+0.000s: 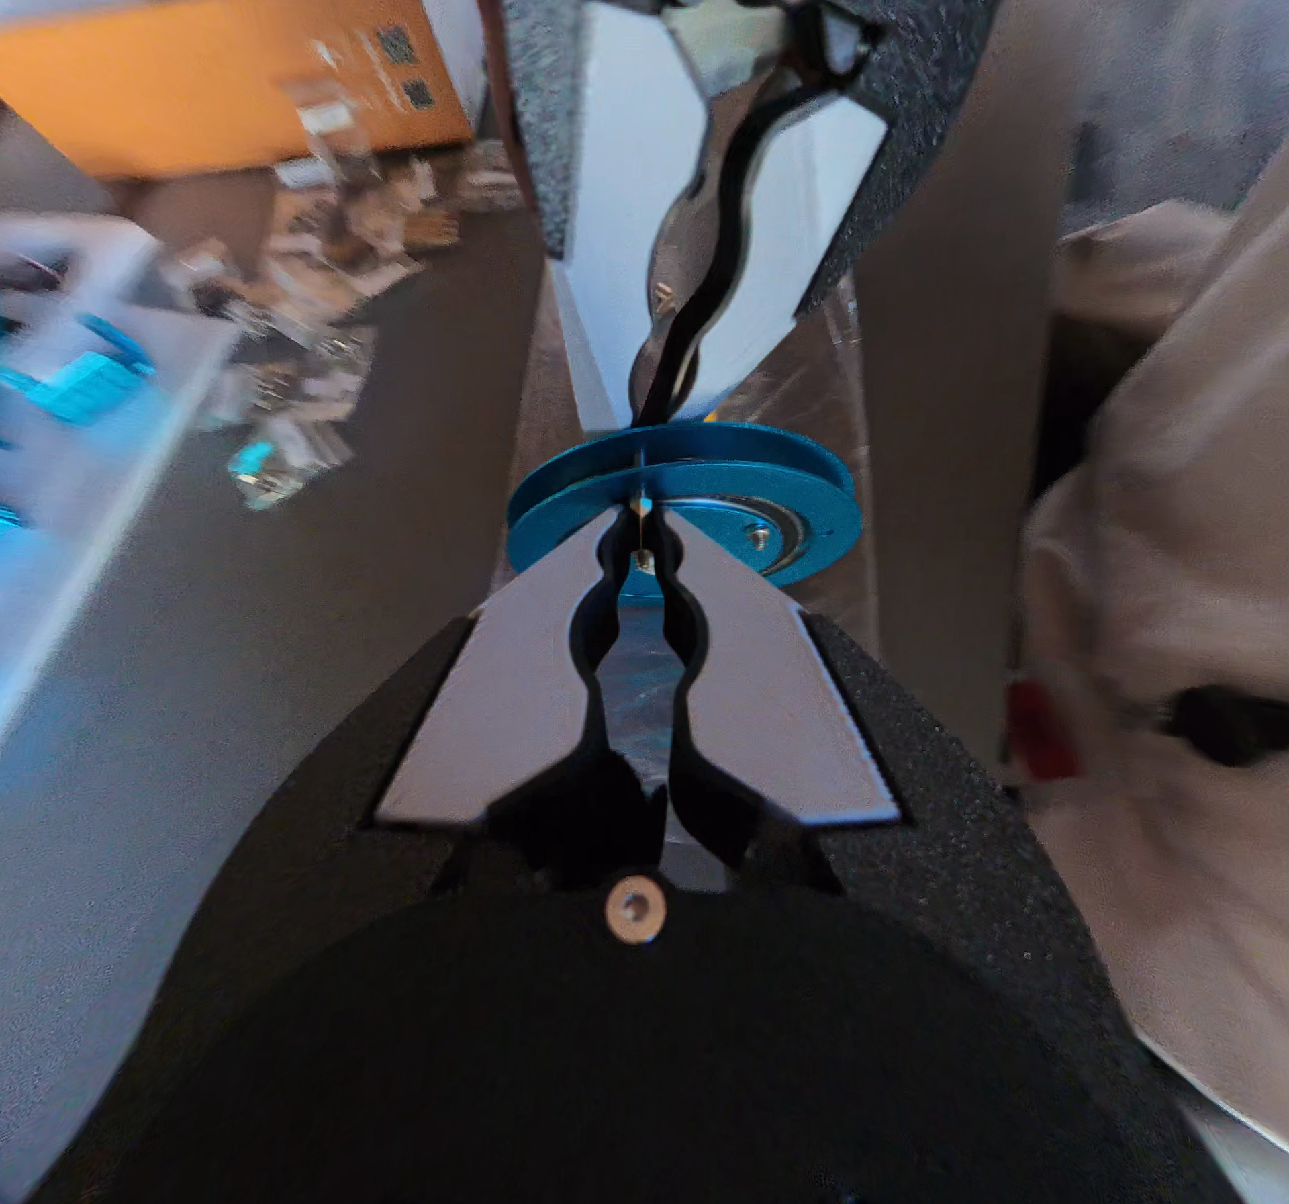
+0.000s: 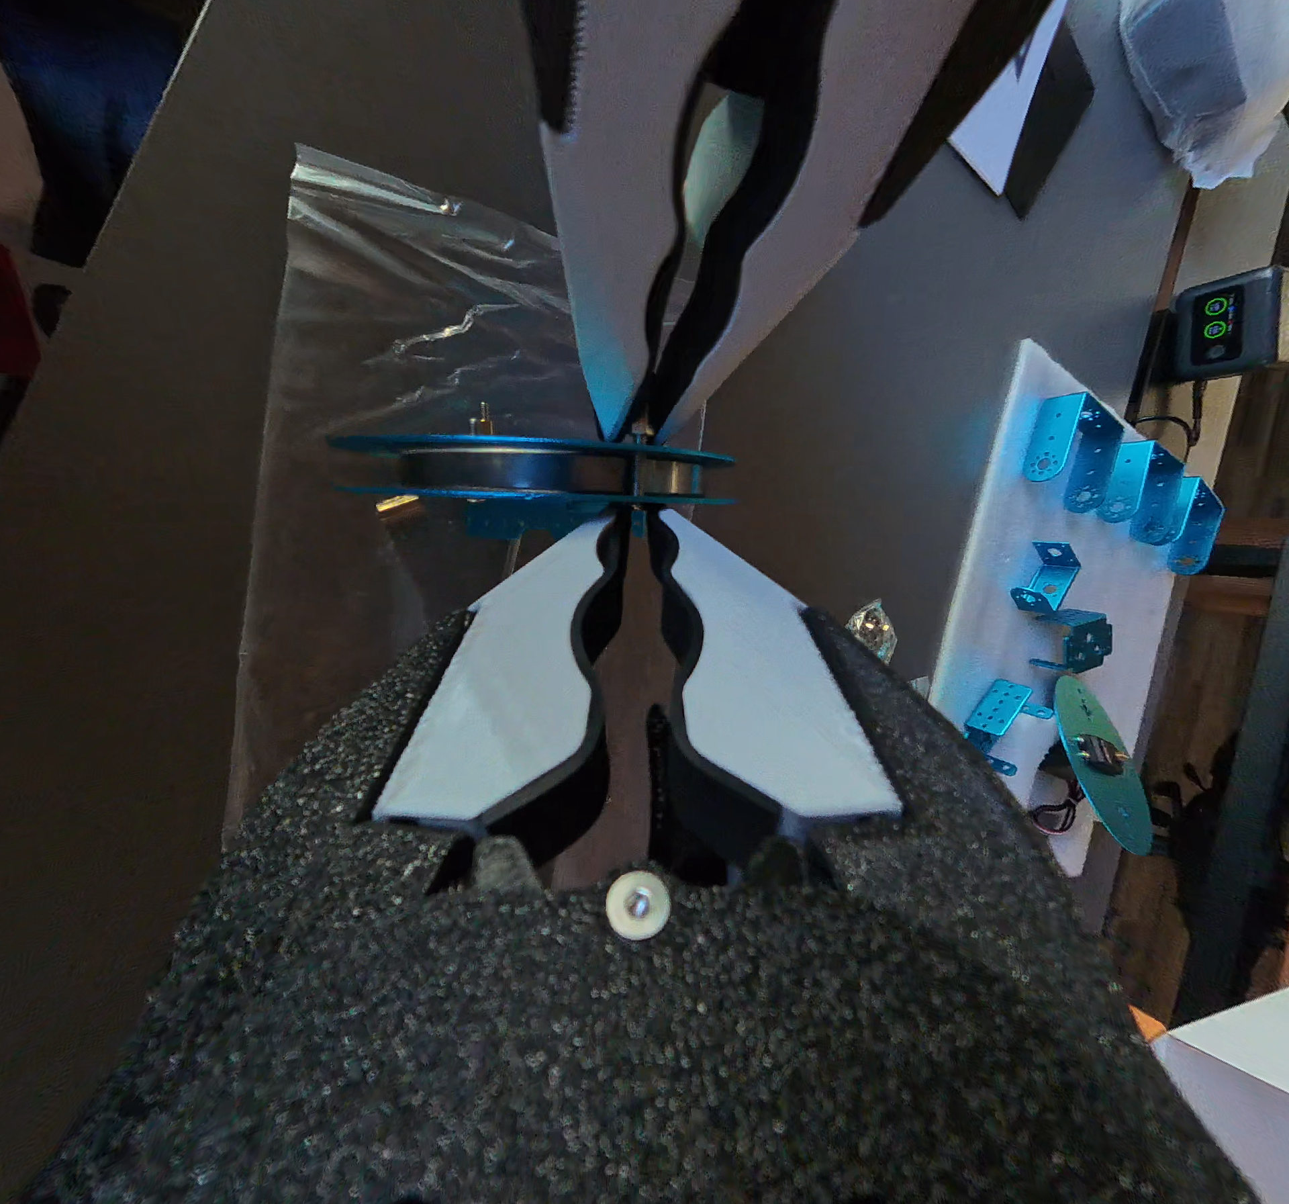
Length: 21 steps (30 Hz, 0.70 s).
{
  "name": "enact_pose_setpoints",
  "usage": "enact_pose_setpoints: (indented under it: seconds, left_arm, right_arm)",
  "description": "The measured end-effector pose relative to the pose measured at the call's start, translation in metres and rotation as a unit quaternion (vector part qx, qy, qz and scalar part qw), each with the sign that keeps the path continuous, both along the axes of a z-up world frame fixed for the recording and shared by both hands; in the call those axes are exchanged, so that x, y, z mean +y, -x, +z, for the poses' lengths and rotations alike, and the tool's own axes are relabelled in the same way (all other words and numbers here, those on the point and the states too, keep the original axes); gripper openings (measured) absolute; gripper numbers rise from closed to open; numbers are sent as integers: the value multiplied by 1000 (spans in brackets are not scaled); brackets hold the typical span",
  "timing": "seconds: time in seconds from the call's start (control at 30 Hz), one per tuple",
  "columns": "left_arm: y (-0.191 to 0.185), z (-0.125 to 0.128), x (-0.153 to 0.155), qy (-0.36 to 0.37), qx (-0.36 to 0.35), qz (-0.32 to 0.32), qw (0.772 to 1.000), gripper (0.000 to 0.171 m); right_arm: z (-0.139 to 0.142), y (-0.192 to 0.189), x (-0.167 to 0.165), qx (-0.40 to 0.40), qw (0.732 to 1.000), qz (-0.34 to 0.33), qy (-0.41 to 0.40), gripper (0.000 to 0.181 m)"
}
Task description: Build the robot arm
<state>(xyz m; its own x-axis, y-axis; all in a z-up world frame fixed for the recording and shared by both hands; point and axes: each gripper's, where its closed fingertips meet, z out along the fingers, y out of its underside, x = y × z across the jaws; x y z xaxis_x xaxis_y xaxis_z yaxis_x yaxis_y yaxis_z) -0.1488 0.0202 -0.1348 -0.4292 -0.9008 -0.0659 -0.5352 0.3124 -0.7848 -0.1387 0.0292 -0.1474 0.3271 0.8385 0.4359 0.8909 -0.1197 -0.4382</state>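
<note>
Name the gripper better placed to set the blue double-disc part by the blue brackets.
Right, probably. The right gripper and left gripper both pinch the blue double-disc part at its rim, but the blue brackets on the white board lie close beside the right gripper.

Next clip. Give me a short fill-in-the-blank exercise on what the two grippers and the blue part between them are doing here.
1. Both grippers meet tip to tip at a blue ____-shaped part, the pulley.
2. Behind the pulley lies a clear ____ bag.
3. The white board at the right of the right wrist view carries several ____-coloured metal brackets.
4. The left gripper and the right gripper both have their tips nearly ____ at the pulley.

Missing words: wheel; plastic; blue; closed
</note>
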Motion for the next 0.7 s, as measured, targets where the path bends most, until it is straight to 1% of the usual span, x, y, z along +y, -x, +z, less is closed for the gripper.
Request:
enact_pose_setpoints:
  seconds: [0.13,0.2,0.23,0.27,0.3,0.33,0.37,0.4,0.43,0.47,0.5,0.53,0.57,0.6,0.63,0.67,0.7]
  left_arm:
    - [0,0,-4,121,70,7,990,3]
    - [-2,0,-6,156,88,17,984,3]
    - [-3,-1,-7,152,86,18,985,2]
    - [-5,-1,-6,112,68,15,991,2]
    - [-6,-2,-6,36,38,7,999,2]
    - [-8,-2,-5,-57,5,-2,998,3]
    - [-9,-1,-4,-161,-34,-12,986,3]
    - [-11,0,-2,-272,-76,-24,959,2]
    - [-12,1,-1,-365,-117,-30,923,3]
    - [-13,2,-1,-446,-155,-33,881,2]
    - [-13,4,1,-532,-192,-36,824,2]
    - [-13,6,1,-613,-225,-40,756,2]
    - [-14,8,1,-670,-249,-41,698,2]
    - [-14,9,2,-692,-267,-38,670,2]
    - [-14,9,2,-689,-274,-33,671,2]
    - [-14,9,5,-679,-269,-26,682,3]
    - [-15,8,6,-659,-262,-21,705,3]
  right_arm:
    - [1,1,-4,-10,1000,10,4,4]
    - [1,0,-5,-14,1000,4,21,3]
    - [0,0,-7,-4,999,-6,53,3]
    - [0,-1,-9,9,996,-12,84,2]
    - [-1,-3,-11,23,993,-19,112,2]
    - [-1,-3,-13,38,989,-23,142,2]
    - [-1,-2,-17,57,982,-23,179,2]
    - [-1,-2,-20,77,973,-25,214,1]
    - [-1,0,-23,102,962,-29,253,1]
    - [-1,1,-27,128,947,-30,294,1]
    - [-1,3,-29,153,932,-33,327,1]
    - [0,5,-32,179,912,-38,367,1]
    - [1,8,-35,207,887,-43,410,1]
    - [2,10,-37,238,856,-51,455,1]
    - [4,11,-38,266,828,-55,491,1]
    - [4,10,-35,285,814,-62,503,1]
    - [5,8,-32,293,809,-69,505,1]
